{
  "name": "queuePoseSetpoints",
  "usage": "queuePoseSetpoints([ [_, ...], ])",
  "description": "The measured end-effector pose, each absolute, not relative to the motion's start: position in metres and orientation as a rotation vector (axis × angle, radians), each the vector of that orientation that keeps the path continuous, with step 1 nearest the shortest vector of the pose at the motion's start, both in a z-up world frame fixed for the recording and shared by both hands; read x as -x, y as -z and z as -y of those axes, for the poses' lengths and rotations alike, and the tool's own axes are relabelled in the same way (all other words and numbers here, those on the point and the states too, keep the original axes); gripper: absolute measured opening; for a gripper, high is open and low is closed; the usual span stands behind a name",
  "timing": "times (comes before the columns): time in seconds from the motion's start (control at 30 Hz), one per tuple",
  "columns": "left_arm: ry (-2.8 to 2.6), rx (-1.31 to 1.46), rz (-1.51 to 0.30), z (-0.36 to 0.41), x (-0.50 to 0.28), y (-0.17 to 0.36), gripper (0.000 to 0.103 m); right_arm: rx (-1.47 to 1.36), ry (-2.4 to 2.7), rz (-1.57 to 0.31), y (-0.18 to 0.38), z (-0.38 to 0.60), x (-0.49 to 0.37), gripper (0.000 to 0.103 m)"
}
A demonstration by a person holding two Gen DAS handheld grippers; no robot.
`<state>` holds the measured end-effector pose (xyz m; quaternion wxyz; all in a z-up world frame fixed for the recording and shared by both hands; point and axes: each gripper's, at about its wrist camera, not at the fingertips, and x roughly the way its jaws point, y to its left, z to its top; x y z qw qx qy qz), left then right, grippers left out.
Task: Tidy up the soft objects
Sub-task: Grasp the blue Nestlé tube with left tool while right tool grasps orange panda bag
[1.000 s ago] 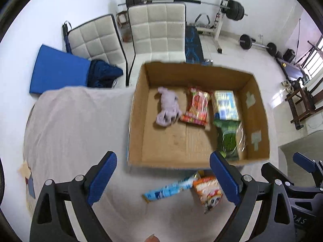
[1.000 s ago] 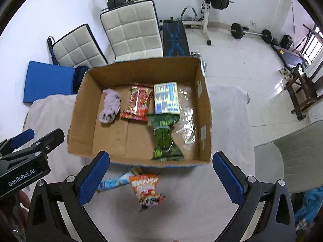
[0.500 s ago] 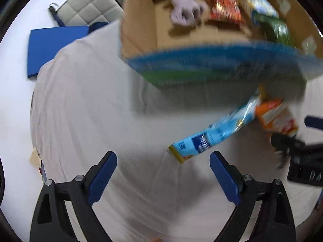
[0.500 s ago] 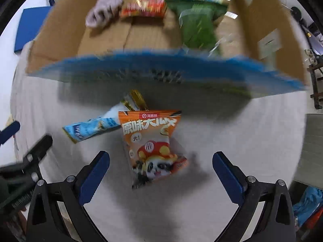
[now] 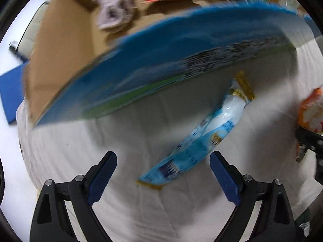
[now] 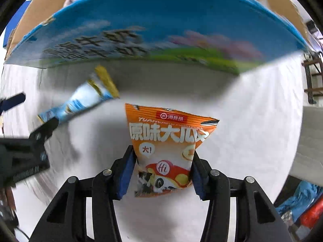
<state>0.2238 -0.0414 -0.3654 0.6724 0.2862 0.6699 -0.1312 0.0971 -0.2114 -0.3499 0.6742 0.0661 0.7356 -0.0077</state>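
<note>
Right now, step in hand: both grippers are low over the cloth, picking up the last two packets that lie outside the box.
Right gripper (image 6: 162, 168): its pads press on both sides of the orange snack bag (image 6: 166, 149), pinching the lower half; the upper half stands out ahead of the fingertips.
Left gripper (image 5: 162, 173): spread wide and holding nothing; the blue wafer packet (image 5: 198, 141) lies between and just ahead of its fingers, slanting away toward the right one.
Cardboard box (image 5: 66, 46): directly ahead of both grippers, its blue printed wall close; a purple plush toy (image 5: 116, 12) and other packets already sit inside.
Cloth-covered table (image 5: 80, 151): under both packets.
Next move, as a judgement: the right should lift the bag clear of the near wall and carry it forward over the box; the left should settle lower around the wafer packet and close across its narrow width.
</note>
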Motion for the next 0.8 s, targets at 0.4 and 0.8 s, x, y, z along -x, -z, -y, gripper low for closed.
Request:
queuePoseSetpoints([
  [0.4,0.362,-0.493,-1.634,0.069,-0.225,0.377,0.031,-0.275,0.003,-1.664,0.355,0.236,-0.074,0.054],
  [0.8,0.195,0.094,-1.862,0.032,-0.187,0.384,0.030,-0.292,0.013,-1.653,0.343,0.252,-0.094,0.054],
])
